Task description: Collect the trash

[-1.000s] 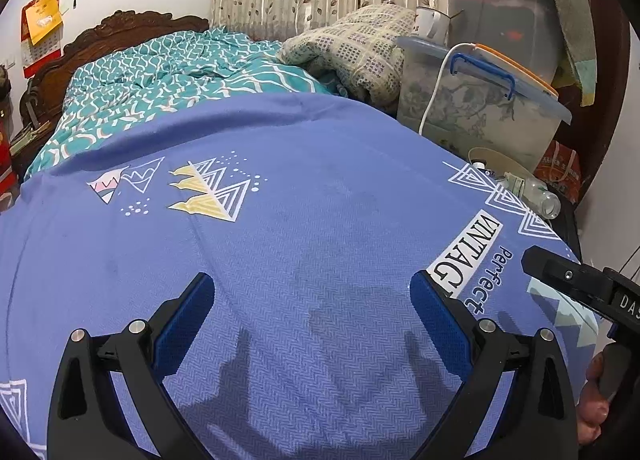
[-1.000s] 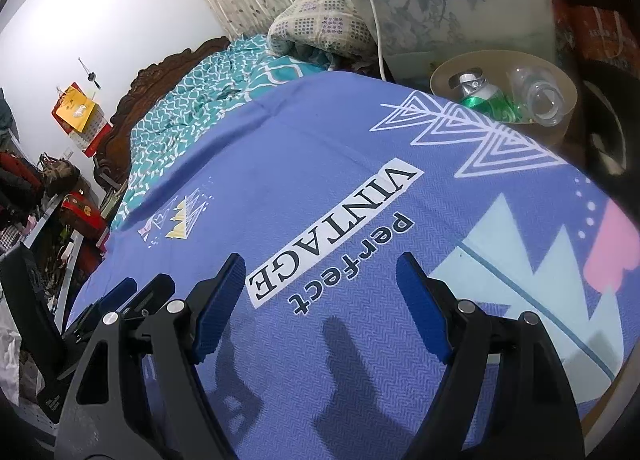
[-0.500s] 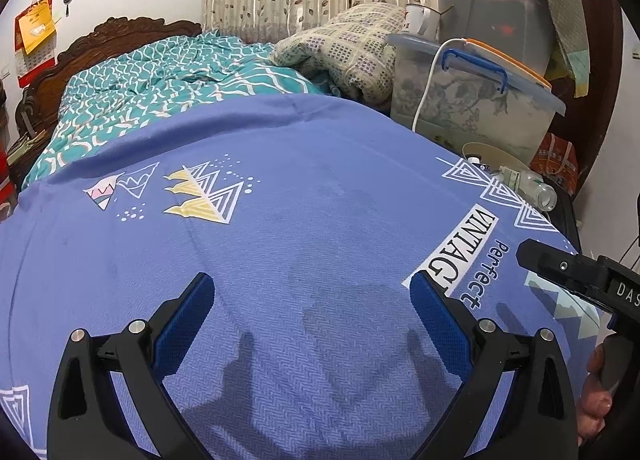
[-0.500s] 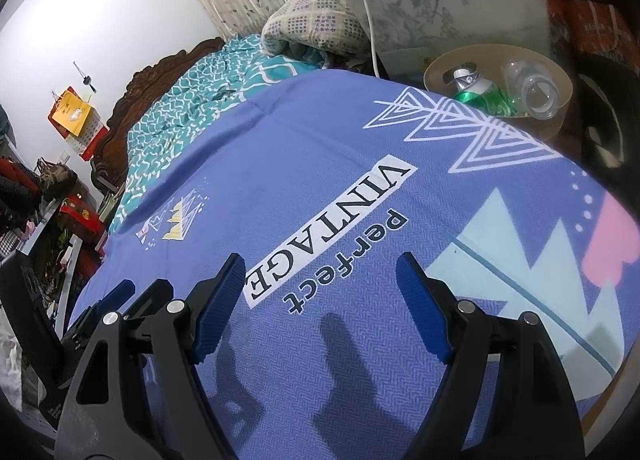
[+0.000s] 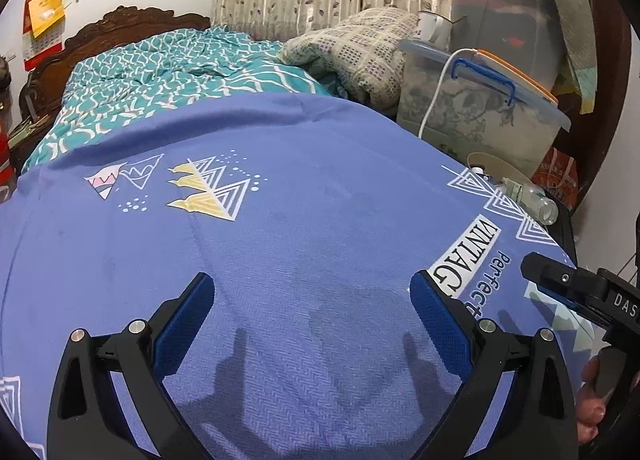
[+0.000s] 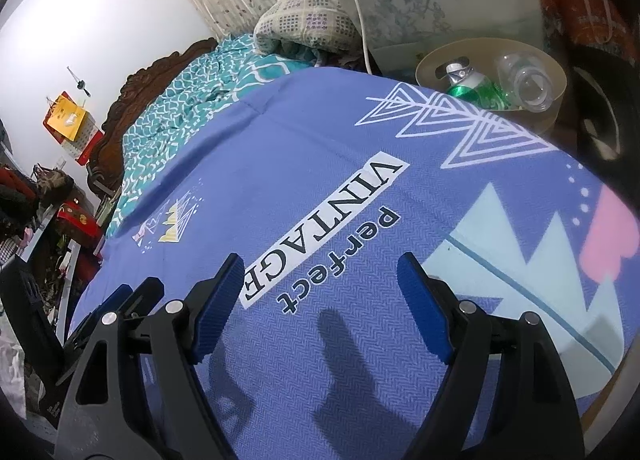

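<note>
A tan round bin (image 6: 558, 71) stands beside the bed's far right corner. It holds a green crushed bottle (image 6: 472, 89) and a clear plastic bottle (image 6: 528, 83). In the left wrist view the bin (image 5: 486, 161) is partly hidden by the bed edge, with a clear bottle (image 5: 536, 199) sticking out. My left gripper (image 5: 312, 300) is open and empty above the blue bedsheet (image 5: 280, 244). My right gripper (image 6: 320, 280) is open and empty above the same sheet (image 6: 320, 147), near the "VINTAGE perfect" print. No loose trash shows on the sheet.
Clear storage boxes (image 5: 480, 115) with a white cable (image 5: 434, 95) stand behind the bin. A folded checked blanket (image 5: 352, 55) and a teal quilt (image 5: 160, 79) lie toward the carved headboard (image 5: 120, 25). Clutter lines the floor left of the bed (image 6: 60, 219).
Both grippers stay open. The views have shifted slightly, with the bin now a little nearer the right gripper's view.
</note>
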`<action>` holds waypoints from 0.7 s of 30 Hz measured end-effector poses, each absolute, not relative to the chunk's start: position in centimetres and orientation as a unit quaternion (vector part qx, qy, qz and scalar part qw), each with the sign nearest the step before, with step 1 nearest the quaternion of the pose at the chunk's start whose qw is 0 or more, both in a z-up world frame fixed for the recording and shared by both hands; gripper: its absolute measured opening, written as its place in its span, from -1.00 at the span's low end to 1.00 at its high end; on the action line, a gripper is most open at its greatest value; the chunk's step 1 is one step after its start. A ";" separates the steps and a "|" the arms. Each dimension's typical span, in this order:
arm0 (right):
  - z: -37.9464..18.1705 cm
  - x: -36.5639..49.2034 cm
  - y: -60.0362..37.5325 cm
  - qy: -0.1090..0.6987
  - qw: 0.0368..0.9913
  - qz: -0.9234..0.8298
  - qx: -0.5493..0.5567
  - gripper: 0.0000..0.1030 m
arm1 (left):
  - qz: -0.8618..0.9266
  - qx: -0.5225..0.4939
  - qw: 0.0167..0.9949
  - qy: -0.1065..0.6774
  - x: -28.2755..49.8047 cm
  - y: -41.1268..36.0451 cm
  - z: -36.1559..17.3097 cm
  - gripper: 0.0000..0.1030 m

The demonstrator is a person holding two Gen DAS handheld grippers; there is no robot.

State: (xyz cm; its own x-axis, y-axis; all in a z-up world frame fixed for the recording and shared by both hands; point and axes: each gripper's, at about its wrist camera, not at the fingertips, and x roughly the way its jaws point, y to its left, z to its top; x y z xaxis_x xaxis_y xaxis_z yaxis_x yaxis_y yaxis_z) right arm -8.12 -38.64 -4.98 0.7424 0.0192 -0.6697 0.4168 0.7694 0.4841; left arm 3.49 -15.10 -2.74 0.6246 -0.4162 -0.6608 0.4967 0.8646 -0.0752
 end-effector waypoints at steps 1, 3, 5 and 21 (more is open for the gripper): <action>-5.0 -8.1 -38.6 0.341 0.877 -0.113 0.320 0.54 | -0.254 0.057 0.899 0.352 3.5 -15.1 -2.8 0.83; -4.9 -8.1 -38.6 0.341 0.877 -0.113 0.319 0.54 | -0.255 0.060 0.898 0.353 3.5 -15.2 -2.8 0.83; -4.9 -8.0 -38.5 0.342 0.877 -0.112 0.317 0.54 | -0.256 0.065 0.898 0.351 3.3 -15.4 -2.8 0.83; -5.4 -8.0 -38.6 0.347 0.873 -0.116 0.322 0.55 | -0.256 0.082 0.906 0.328 2.6 -15.5 -2.1 0.83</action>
State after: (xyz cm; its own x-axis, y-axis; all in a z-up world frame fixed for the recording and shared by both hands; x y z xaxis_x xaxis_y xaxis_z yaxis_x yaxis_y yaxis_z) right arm -8.00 -38.63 -5.41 0.7324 0.0205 -0.6806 0.4257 0.7663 0.4812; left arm 2.61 -15.49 -2.09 0.6536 -0.4107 -0.6358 0.5178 0.8553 -0.0202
